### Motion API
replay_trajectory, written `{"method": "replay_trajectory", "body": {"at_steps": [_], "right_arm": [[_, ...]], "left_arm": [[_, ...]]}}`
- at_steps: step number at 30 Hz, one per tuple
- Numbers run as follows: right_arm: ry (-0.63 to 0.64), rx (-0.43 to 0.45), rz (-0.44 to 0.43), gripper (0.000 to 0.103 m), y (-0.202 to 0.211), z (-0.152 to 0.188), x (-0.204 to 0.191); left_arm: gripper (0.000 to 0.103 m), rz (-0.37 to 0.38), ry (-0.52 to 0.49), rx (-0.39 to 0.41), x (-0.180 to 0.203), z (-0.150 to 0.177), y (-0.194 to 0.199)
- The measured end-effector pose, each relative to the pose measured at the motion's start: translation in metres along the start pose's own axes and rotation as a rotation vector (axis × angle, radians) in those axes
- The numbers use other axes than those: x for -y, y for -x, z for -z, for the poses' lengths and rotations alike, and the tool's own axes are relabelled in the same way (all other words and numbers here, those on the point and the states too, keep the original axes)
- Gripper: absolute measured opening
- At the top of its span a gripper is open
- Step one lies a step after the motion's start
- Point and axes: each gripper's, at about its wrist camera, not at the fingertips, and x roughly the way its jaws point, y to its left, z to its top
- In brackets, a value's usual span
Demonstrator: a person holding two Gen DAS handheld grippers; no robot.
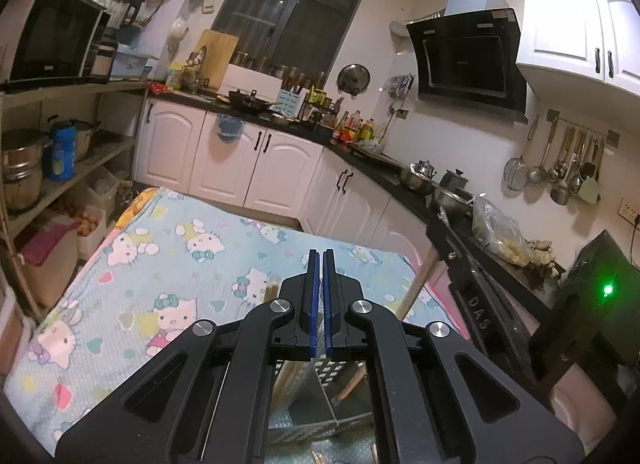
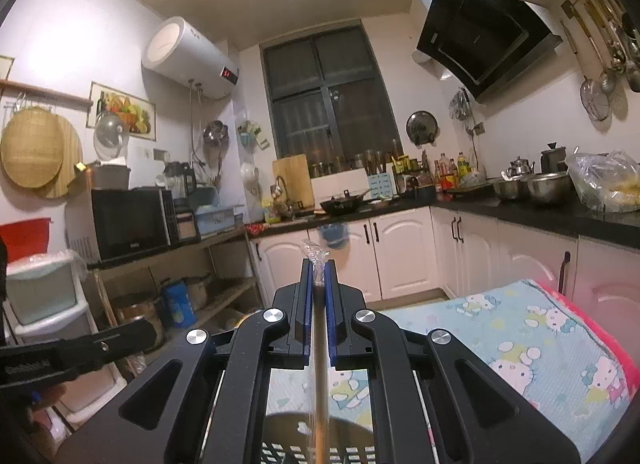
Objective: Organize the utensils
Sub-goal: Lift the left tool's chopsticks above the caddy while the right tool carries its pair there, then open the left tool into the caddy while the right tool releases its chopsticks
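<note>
Between right gripper (image 2: 319,264) fingers, perhaps wrapped chopsticks (image 2: 319,344).

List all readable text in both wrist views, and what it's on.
"DAS": raised letters on the black gripper arm at right of the left wrist view.
Red digits on the water heater: lit, too blurred to read.
Microwave brand mark: too small.
Range hood logo: too small.
Sauce bottles labels: blurred.
Blue canister print: unreadable.
</note>
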Motion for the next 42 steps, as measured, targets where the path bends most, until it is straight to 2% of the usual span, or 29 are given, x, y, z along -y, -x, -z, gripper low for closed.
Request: {"method": "replay_trajectory", "body": {"at_steps": [12, 26, 30, 33, 39, 42], "right_arm": [[0.019, -0.068, 0.003, 0.007, 0.018, 0.025, 0.011], [0.044, -0.117, -0.009, 0.022, 0.062, 0.027, 0.017], [0.041, -0.142, -0.016, 0.027, 0.073, 0.029, 0.017], [0.044, -0.162, -0.015, 0.031, 0.078, 0.03, 0.017], [0.029, -0.206, 0.014, 0.034, 0.088, 0.033, 0.021], [0.021, -0.228, 0.026, 0.037, 0.092, 0.036, 0.025]], "left_arm": [[0.0, -0.015, 0.026, -0.023, -0.01, 0.02, 0.002], [0.0, -0.022, 0.044, -0.022, -0.011, 0.029, 0.015], [0.009, -0.03, 0.054, -0.032, -0.015, 0.033, 0.018], [0.01, -0.036, 0.061, -0.047, -0.017, 0.036, 0.019], [0.021, -0.039, 0.081, -0.066, -0.022, 0.043, 0.023], [0.029, -0.034, 0.089, -0.074, -0.022, 0.045, 0.027]]}}
